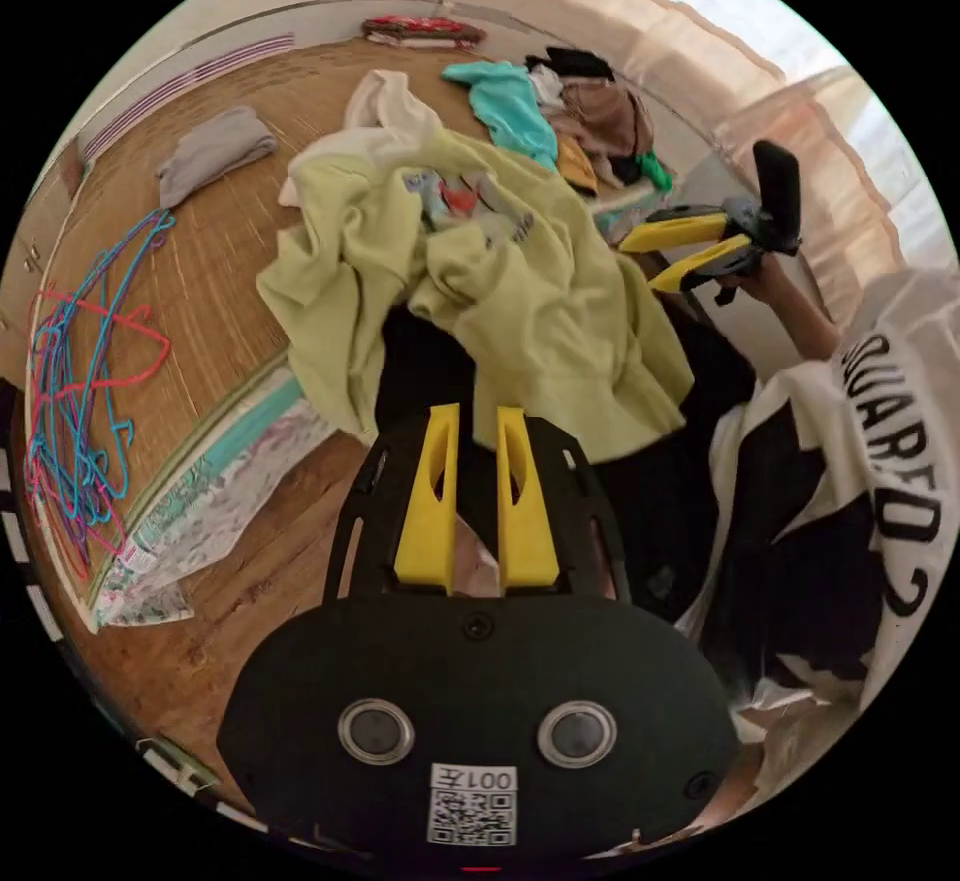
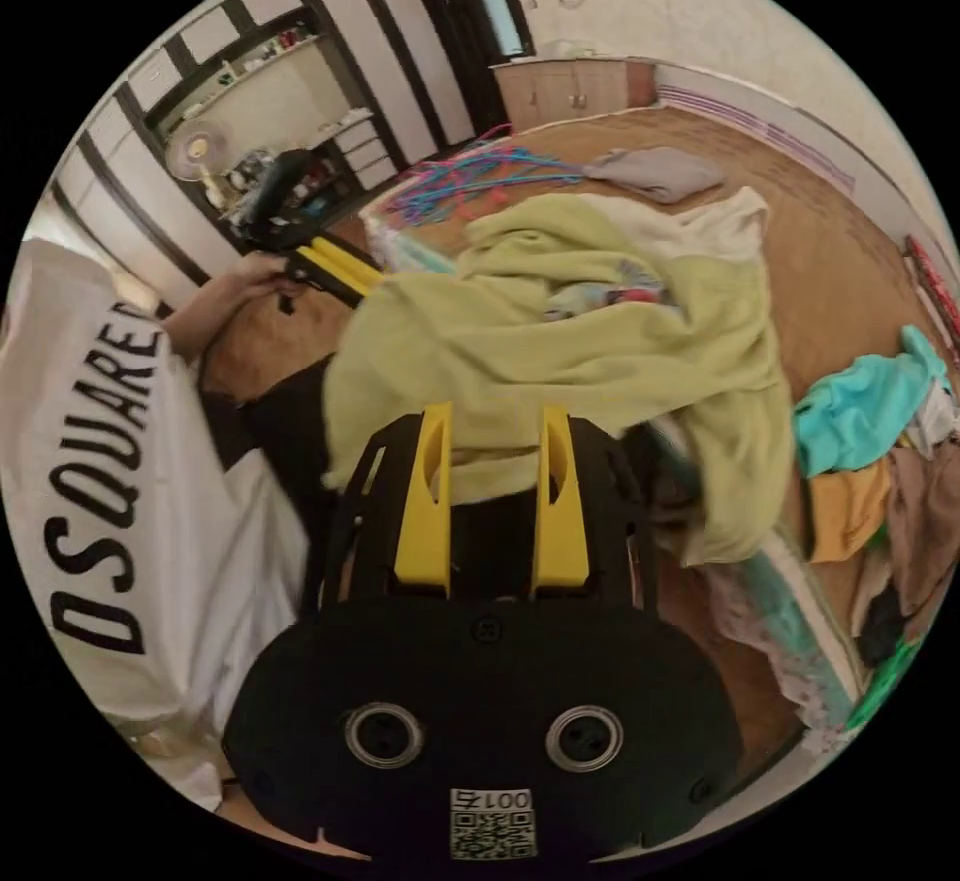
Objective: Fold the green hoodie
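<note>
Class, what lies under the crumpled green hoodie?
A cream garment pokes out from under the green hoodie's far edge, and dark fabric shows beneath its near hem. Whatever else it covers is hidden.

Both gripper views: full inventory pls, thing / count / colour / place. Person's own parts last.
green hoodie: 1, pale green, crumpled heap on the mat, ahead of both grippers
cream garment: 1, off-white, under the hoodie's far edge
grey garment: 1, grey, folded, alone on the mat
clothes pile: 1 heap, teal, brown, black, mustard, beside the hoodie
hangers: a tangled bunch, blue, red, pink, at the mat's edge
woven mat: 1, tan, under everything
fan: 1, pale, by the wall shelves
left gripper: yellow jaws apart, holding nothing
right gripper: yellow jaws apart, at the hoodie's near edge
person's shirt: white, black lettering
</note>
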### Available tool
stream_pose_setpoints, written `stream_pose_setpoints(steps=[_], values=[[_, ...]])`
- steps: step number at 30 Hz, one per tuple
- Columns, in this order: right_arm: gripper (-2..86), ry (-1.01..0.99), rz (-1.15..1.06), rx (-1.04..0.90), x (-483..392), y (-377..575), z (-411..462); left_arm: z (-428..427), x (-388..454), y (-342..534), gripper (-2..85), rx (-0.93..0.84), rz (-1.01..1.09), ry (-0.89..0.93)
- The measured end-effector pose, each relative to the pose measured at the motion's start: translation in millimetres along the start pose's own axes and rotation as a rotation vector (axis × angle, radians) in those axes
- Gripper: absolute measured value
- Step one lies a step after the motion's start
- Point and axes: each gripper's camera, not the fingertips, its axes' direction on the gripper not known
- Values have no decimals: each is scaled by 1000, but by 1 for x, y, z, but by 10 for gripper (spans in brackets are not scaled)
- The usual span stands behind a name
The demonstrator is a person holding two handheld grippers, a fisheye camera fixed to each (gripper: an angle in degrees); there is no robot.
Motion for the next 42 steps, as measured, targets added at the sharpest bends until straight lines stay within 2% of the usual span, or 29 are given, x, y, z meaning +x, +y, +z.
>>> stream_pose_setpoints(steps=[3,8,10,11,14,22,26,30,35,40,42], values=[[140,12,-100,-139,-45,-13,43,11,27,1,31,-92,13,-54],[154,44,-159,-301,-73,-34,93,3,58,-14,71,-61,31,-91],[124,-13,-182,-296,-78,-35,94,-4,71,-19,80,-36,37,-112],[73,-39,-180,-282,-81,-33,90,-7,80,-22,84,-20,37,-131],[30,-20,-137,-200,-84,-23,73,-12,103,-27,92,17,41,-163],[16,267,-81,91,-123,9,-3,-17,173,-52,116,93,113,-150],[14,324,-89,309,-155,21,-49,-3,207,-82,120,55,65,-302],[13,355,-84,522,-189,38,-88,10,230,-103,114,87,-19,-357],[11,580,-102,550,-225,62,-114,-1,238,-105,77,233,-84,-338],[11,684,-2,639,-239,99,-147,4,253,-111,81,187,-107,-341],[10,694,28,688,-246,116,-162,8,267,-111,58,202,-112,-397]])
